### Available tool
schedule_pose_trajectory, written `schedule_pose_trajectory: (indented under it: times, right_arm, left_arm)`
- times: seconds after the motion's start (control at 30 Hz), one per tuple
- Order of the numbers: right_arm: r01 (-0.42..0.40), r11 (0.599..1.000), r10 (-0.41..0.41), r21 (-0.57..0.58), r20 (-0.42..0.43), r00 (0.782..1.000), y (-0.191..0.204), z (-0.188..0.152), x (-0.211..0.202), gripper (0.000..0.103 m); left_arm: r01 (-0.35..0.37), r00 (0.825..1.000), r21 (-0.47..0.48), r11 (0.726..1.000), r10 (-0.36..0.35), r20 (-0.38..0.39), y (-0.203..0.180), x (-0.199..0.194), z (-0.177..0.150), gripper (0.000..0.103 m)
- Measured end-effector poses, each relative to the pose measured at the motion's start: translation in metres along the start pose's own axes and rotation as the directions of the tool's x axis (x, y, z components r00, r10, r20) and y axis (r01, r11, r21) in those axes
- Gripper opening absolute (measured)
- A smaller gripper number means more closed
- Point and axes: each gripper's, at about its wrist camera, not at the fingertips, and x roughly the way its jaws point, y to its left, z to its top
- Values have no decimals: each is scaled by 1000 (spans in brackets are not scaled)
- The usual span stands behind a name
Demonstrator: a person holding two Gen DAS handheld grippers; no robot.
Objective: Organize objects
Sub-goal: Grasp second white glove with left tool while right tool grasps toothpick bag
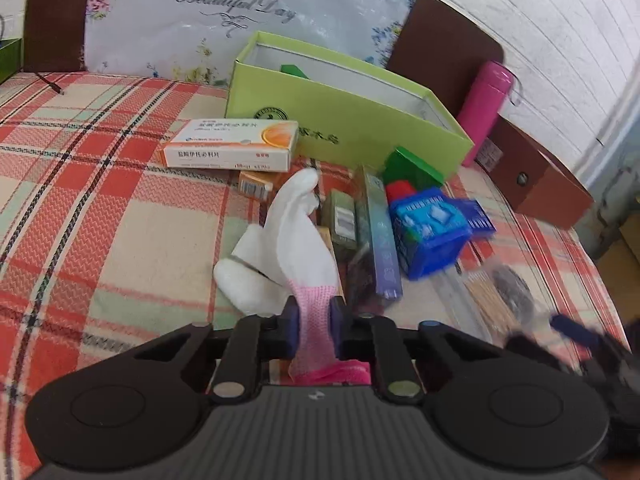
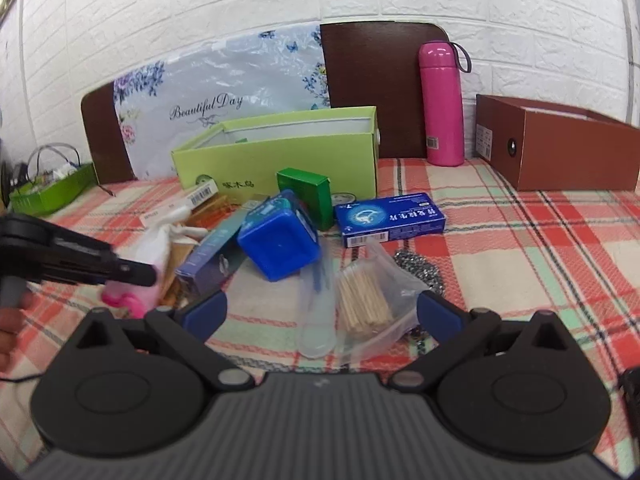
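While clamped on the pink cuff of a white glove (image 1: 296, 240), left gripper (image 1: 314, 320) low over the plaid cloth (image 1: 100, 220), glove draped beside the clutter in front of the open green box (image 1: 360, 120). Right gripper (image 2: 320, 314) spread wide, empty, around a toothpick bag (image 2: 364, 300).

The bedsheet (image 2: 540, 248) is plaid in red, cream and mint with dark lines. The open box (image 1: 360, 120) is lime green outside, white inside. The glove (image 1: 296, 240) is white with a pink knitted cuff. A flask (image 2: 442, 104) at far right is hot pink; the shoebox (image 2: 560, 152) beside it is brown. The tub (image 2: 280, 244) is bright blue, the carton (image 1: 236, 144) white and orange, the wall (image 2: 200, 0) white brick.
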Motion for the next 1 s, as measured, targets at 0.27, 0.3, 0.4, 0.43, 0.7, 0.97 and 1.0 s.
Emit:
schedule_pose_trajectory:
  times: [0.27, 0.3, 0.4, 0.43, 0.7, 0.97, 1.0]
  right_arm:
    - [-4, 986, 1, -166, -17, 1000, 8, 13, 22, 87]
    - [-19, 981, 15, -192, -22, 1000, 13, 12, 25, 86]
    - [-23, 967, 7, -254, -63, 998, 23, 8, 39, 75]
    - [-19, 967, -2, -255, -84, 996, 23, 5, 45, 73]
    - [-22, 976, -8, -216, -136, 991, 24, -9, 44, 36]
    - [-123, 989, 113, -81, -121, 986, 19, -1, 23, 63]
    - [-95, 992, 85, -85, -121, 989, 20, 0, 25, 65]
  left_arm:
    - [-51, 999, 22, 998, 51, 3, 14, -40, -31, 22]
    - [-60, 998, 16, 998, 60, 18, 14, -41, -29, 28]
    - [-99, 993, -4, 995, 99, 56, 11, -39, -21, 58]
    - [-109, 991, -6, 994, 109, 71, 9, -38, -19, 62]
    - [-158, 987, 50, 986, 156, 47, -3, -7, -14, 71]
    - [-123, 992, 8, 992, 123, -12, 8, -3, -23, 70]
    - [-123, 992, 2, 992, 123, -13, 8, -3, -22, 68]
